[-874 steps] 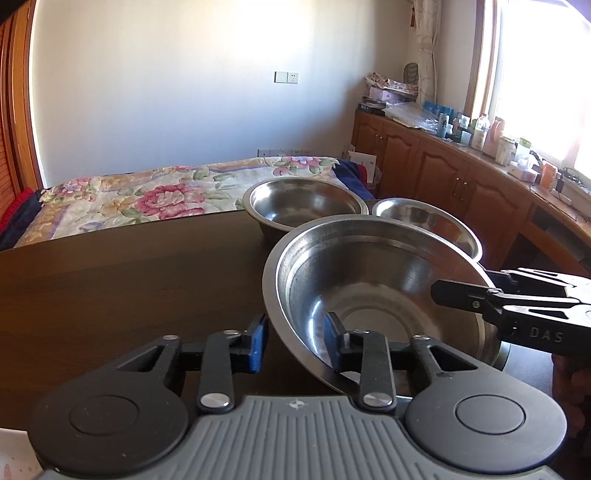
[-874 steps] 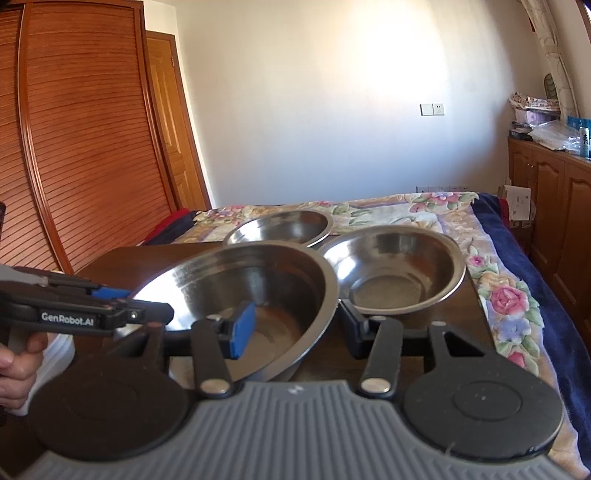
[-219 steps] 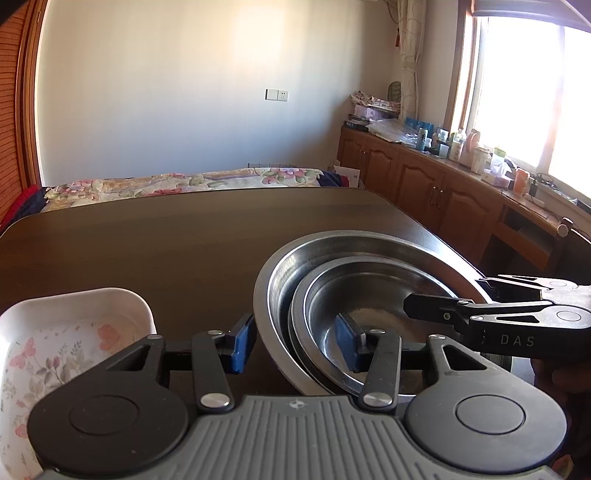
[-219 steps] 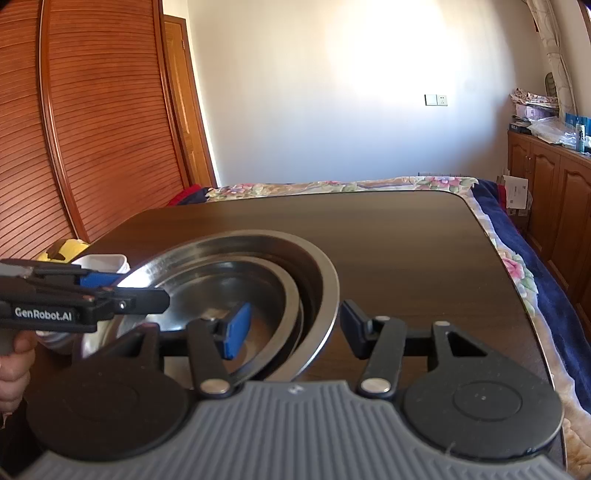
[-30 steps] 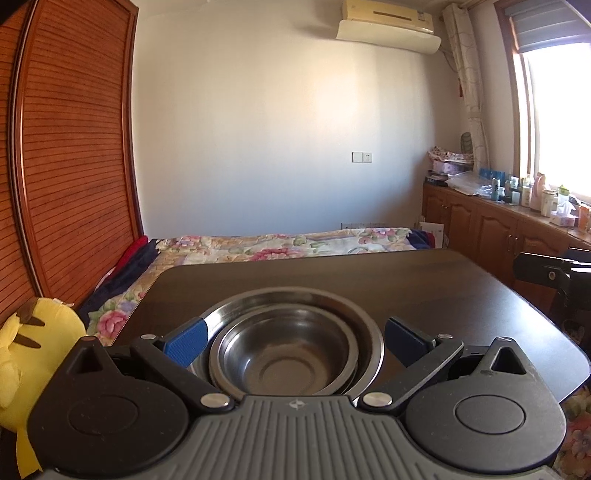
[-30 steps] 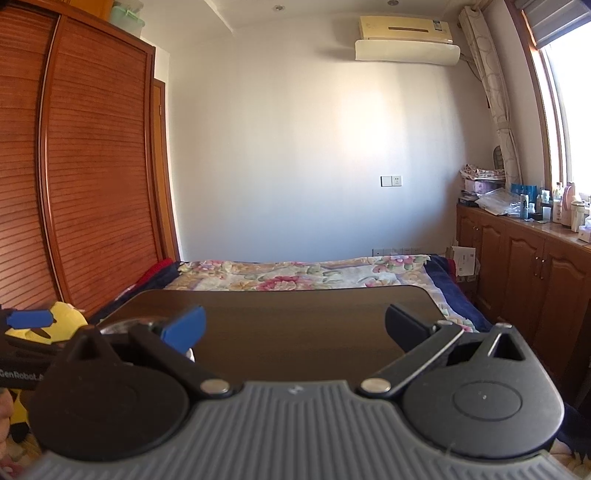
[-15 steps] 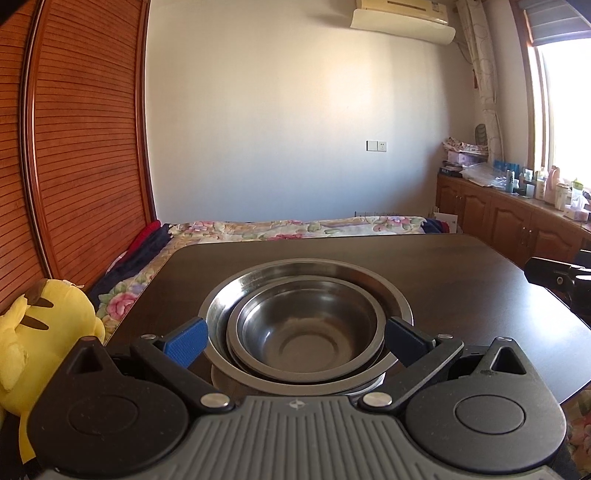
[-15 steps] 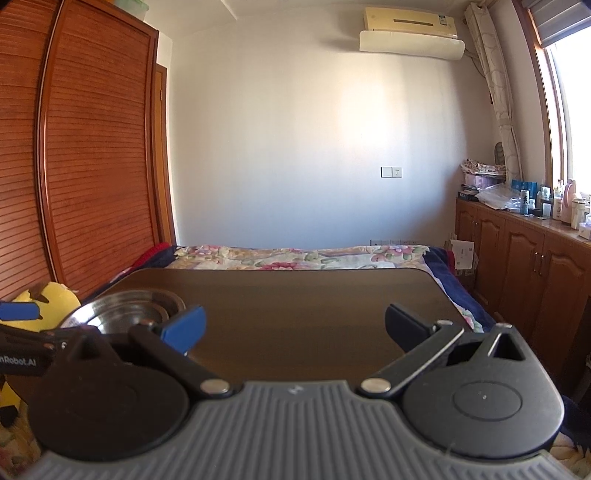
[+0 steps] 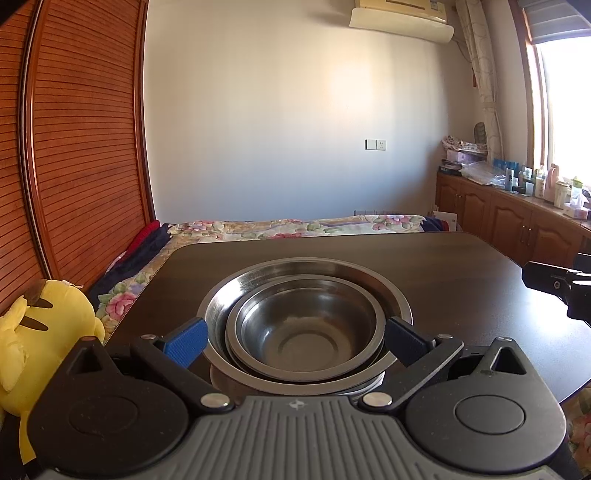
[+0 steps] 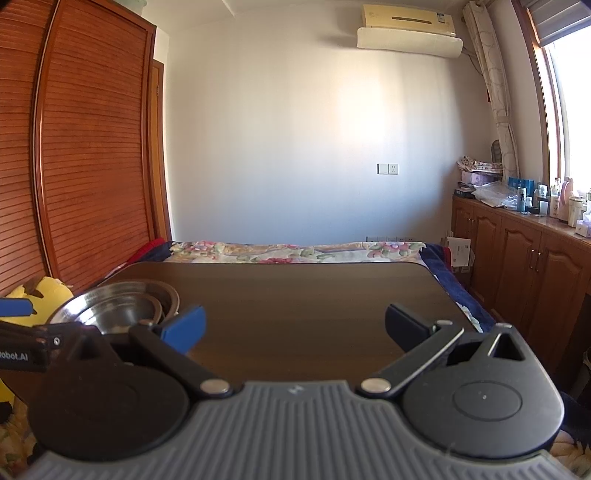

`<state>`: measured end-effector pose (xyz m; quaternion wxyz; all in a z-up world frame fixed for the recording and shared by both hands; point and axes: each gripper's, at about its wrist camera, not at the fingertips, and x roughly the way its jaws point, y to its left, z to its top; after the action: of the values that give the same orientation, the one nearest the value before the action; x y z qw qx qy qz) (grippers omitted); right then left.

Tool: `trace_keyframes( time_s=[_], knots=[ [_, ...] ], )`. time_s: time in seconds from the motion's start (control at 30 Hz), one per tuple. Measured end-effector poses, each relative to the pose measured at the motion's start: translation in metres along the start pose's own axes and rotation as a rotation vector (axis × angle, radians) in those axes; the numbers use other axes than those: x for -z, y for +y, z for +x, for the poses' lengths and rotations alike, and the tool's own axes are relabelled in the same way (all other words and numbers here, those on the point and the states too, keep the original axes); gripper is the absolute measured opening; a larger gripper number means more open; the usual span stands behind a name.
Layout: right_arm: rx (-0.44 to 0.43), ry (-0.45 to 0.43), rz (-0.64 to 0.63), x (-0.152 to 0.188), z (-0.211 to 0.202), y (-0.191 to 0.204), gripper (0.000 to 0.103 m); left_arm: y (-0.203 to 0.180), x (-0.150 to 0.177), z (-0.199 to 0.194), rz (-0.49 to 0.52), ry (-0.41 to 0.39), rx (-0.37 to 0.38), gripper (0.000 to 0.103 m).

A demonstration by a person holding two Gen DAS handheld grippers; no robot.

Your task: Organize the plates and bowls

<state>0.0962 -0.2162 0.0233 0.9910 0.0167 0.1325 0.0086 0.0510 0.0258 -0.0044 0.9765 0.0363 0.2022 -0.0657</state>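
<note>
On the counter (image 9: pixel 461 273), nested steel bowls (image 9: pixel 306 325): rigid, slippery, best taken by the rim; both grippers' jaws spread, empty

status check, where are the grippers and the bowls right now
Left hand-held gripper open, empty. Right hand-held gripper open, empty. Steel bowls nested on table. Nothing in the way.

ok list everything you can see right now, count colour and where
steel bowls: at least two, silver, nested in one stack at the table's near left corner
table: one, dark brown, bare apart from the stack
plush toy: one, yellow, left of the table
bed cover: one, floral, beyond the table
cabinets: brown, along the right wall, bottles on top
air conditioner: one, white, high on the wall
left tongs: open, either side of the stack
right tongs: open, over bare table
</note>
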Motion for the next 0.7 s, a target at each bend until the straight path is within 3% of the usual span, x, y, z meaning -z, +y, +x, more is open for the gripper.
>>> trace_keyframes(
  time_s=[0.7],
  knots=[
    [-0.005,0.016,0.016,0.0004,0.0068,-0.0031,0.103,-0.0014,-0.0014,-0.0015,0.009,-0.007,0.005,0.103]
  ],
)
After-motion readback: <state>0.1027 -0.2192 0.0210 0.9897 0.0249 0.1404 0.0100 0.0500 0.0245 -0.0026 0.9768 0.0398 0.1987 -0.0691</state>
